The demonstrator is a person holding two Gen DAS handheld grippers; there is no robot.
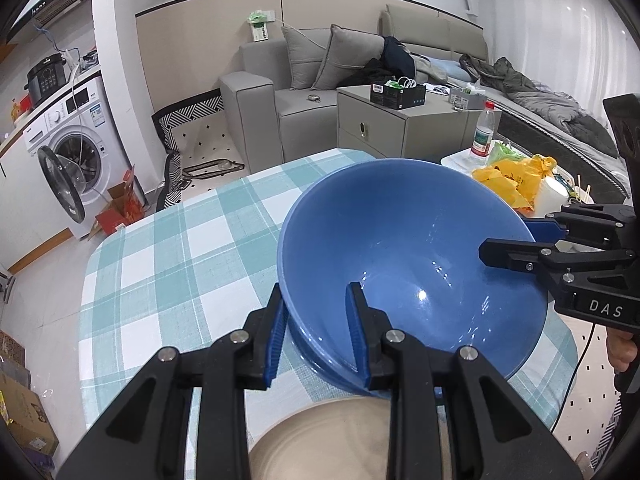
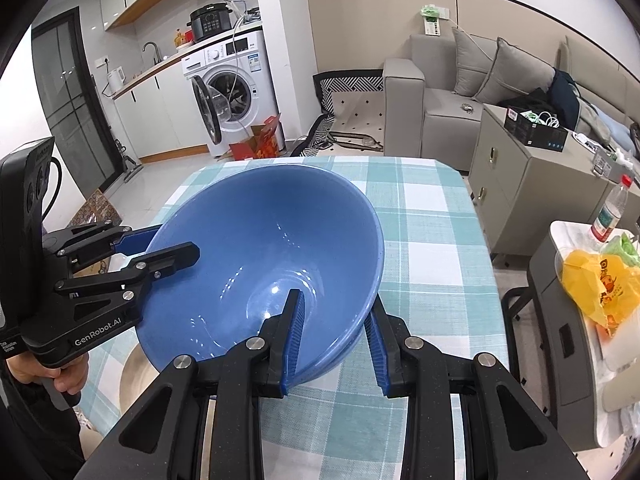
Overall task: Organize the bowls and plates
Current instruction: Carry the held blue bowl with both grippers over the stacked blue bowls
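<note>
While the left gripper [image 1: 316, 332] and right gripper [image 2: 334, 334] each pinch a rim of the tilted blue bowl [image 1: 408, 256] above the surface [image 1: 168, 248], a loose pinch could drop it.

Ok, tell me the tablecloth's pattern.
Teal-and-white check on the tablecloth, clearest in the right wrist view.

Bowl [image 1: 400, 248] blue, glossy. Tablecloth [image 1: 168, 256] teal-and-white check. Plate [image 1: 320, 444] beige. Gripper bodies black, finger pads [image 2: 294, 336] blue. Plastic bag [image 2: 600, 284] yellow. Sofa [image 2: 448, 100] grey. Washing machine [image 2: 232, 88] white. Bottle cap [image 1: 489, 105] red.
</note>
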